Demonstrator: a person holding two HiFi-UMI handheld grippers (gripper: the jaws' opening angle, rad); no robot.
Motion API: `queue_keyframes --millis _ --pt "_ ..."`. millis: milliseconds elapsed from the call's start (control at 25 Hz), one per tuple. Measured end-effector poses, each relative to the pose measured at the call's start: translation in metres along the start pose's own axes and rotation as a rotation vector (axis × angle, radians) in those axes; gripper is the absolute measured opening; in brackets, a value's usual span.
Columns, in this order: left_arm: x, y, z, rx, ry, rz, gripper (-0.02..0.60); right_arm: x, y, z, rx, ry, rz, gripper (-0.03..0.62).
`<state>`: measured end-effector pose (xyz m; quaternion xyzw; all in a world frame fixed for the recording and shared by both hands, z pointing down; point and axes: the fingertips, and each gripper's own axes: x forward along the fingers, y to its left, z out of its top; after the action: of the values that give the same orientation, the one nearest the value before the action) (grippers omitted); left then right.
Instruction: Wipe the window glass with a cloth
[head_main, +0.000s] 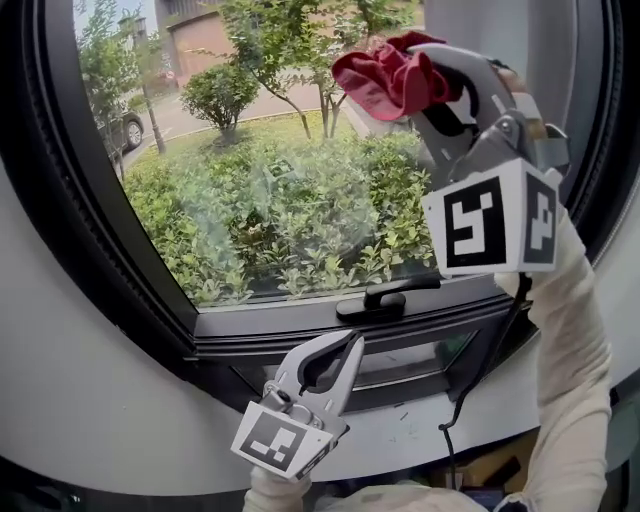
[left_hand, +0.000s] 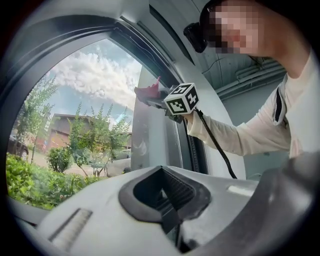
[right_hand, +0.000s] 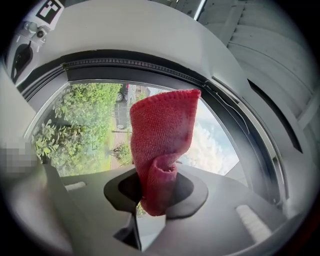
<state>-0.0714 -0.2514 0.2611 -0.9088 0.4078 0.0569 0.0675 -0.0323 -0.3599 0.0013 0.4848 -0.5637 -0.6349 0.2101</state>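
**Right claw** (head_main: 432, 85): clenched on red cloth (head_main: 385, 78); held high, at upper right of glass (head_main: 280, 190).

**Cloth:** bunched, pinched at one end between the jaws, free end standing out ahead of the claw toward the pane. Contact with glass not certain from any view.

**Left claw** (head_main: 338, 350): closed, nothing between the jaws. Held low, below the lower frame (head_main: 330, 322), just under the handle (head_main: 385, 298), well apart from cloth.

**Glass:** faint smears and reflections across mid-pane; shrubs, lawn and trees beyond.

**Handle:** dark, lying flat along lower frame.

**Step in hand, by judgement:** top of a wiping pass, cloth at the upper edge. Most of the pane probably yet to cover.

**Next move, by judgement:**
- Calls for pressing the free end flat against the glass.
- Then sweeping across and downward in overlapping strokes.
- Needs a firm clench against slipping.
- Needs hard claw tips kept off the pane.
- Needs clearance from the frame at right.
- No evident part for the left claw beyond staying clear of the stroke.
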Motion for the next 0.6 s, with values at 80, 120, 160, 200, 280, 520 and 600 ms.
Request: queue_keyframes --millis 80,120,160,200,280,520,600 --pt "0.0 -0.007 -0.003 0.003 0.003 -0.003 0.0 -0.008 0.019 -0.006 -0.013 0.006 0.003 0.115" --pt "0.0 -0.01 -0.004 0.003 0.005 -0.005 0.0 -0.012 0.029 -0.01 -0.011 0.008 0.007 0.115" --pt "0.0 -0.014 -0.005 0.004 0.007 -0.008 0.0 -0.017 0.038 -0.013 -0.003 0.011 0.014 0.115" --pt "0.001 -0.017 -0.006 0.006 0.01 -0.009 0.0 -0.021 0.047 -0.016 0.009 0.014 0.024 0.115" --pt "0.001 -0.024 -0.006 0.01 0.014 -0.009 0.0 -0.031 0.065 -0.022 0.03 0.021 0.054 0.115" --pt "0.005 -0.042 -0.003 0.027 0.019 0.003 0.0 -0.058 0.122 -0.042 0.064 0.039 0.145 0.115" --pt "0.007 -0.046 -0.002 0.029 0.025 0.012 0.0 -0.067 0.139 -0.048 0.083 0.043 0.174 0.115"
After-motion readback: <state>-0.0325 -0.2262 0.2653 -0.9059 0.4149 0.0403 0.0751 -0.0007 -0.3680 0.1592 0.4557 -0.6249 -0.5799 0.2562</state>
